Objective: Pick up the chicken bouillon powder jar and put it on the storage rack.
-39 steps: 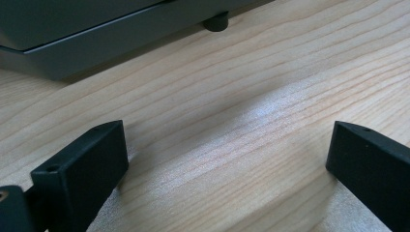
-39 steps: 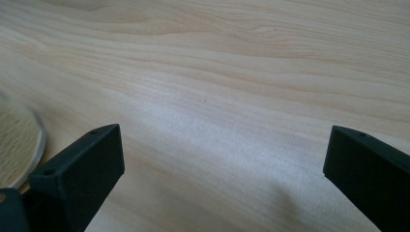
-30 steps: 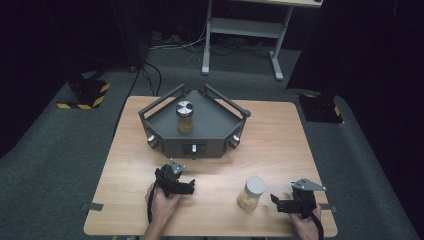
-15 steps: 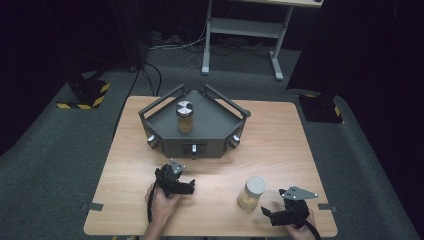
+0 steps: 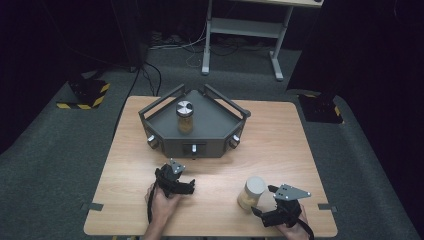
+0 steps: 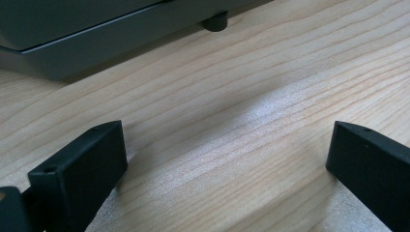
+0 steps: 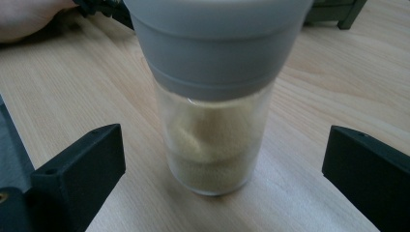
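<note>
A glass jar (image 5: 251, 194) with a grey lid, partly filled with tan grains, stands on the wooden table (image 5: 280, 145) near the front right. My right gripper (image 5: 262, 202) is just right of it and open. In the right gripper view the jar (image 7: 212, 96) stands close ahead, between the two wide-apart jaws of the right gripper (image 7: 217, 169), and neither jaw touches it. My left gripper (image 5: 191, 187) rests open at the front centre-left. In the left gripper view its jaws (image 6: 217, 164) stand apart with bare wood between them.
A dark grey three-cornered stand (image 5: 200, 142) with raised rails sits at the table's middle back and holds a second jar (image 5: 184, 116) with a shiny lid. Its base (image 6: 96, 34) lies just ahead of the left gripper. The other hand (image 7: 29, 17) shows beyond the jar.
My right gripper has moved left and towards the table's front edge, closer to the grey-lidded jar. The left gripper and both jars have stayed put.
</note>
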Demonstrator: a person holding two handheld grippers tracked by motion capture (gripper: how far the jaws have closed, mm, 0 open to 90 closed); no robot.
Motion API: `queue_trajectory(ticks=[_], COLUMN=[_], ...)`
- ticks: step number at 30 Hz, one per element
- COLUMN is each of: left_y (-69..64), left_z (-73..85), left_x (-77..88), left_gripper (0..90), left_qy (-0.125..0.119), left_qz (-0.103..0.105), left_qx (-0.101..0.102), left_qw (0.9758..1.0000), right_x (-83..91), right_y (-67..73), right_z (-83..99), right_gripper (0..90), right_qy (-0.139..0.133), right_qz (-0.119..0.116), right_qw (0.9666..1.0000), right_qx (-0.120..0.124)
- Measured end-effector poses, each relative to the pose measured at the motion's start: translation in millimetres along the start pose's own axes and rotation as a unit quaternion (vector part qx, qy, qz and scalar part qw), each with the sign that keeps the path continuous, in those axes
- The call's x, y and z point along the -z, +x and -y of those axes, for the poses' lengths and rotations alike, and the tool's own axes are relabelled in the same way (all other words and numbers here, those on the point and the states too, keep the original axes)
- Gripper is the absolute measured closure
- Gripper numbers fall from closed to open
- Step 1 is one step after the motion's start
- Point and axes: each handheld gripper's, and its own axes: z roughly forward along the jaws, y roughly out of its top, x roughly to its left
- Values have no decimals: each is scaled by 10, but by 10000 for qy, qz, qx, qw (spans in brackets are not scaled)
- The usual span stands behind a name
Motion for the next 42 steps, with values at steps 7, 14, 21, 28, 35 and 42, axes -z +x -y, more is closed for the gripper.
queue_trajectory(ticks=[7,14,21,28,35,42], left_y=[-1,-2,-3,-3,-3,-3], left_z=[0,0,0,0,0,0], left_x=[0,0,0,0,0,0], left_gripper=[7,7,8,7,8,8], left_qy=[0,0,-1,0,0,-1], left_qz=[-3,-4,-6,-6,-7,-7], left_qx=[1,1,0,0,0,2], left_qw=[10000,10000,10000,10000,10000,10000], right_x=[-62,-144,-233,-294,-335,-347], right_y=[11,14,16,13,17,1], right_z=[-38,-80,-79,-112,-143,-133], right_gripper=[12,19,35,70,149,218], right_qy=[-86,-182,-327,-325,-330,-349], right_qz=[-57,-61,1,-14,-54,-71], right_qw=[9999,9998,9995,9995,9994,9994], right_qx=[15,36,-53,-52,-14,-50])
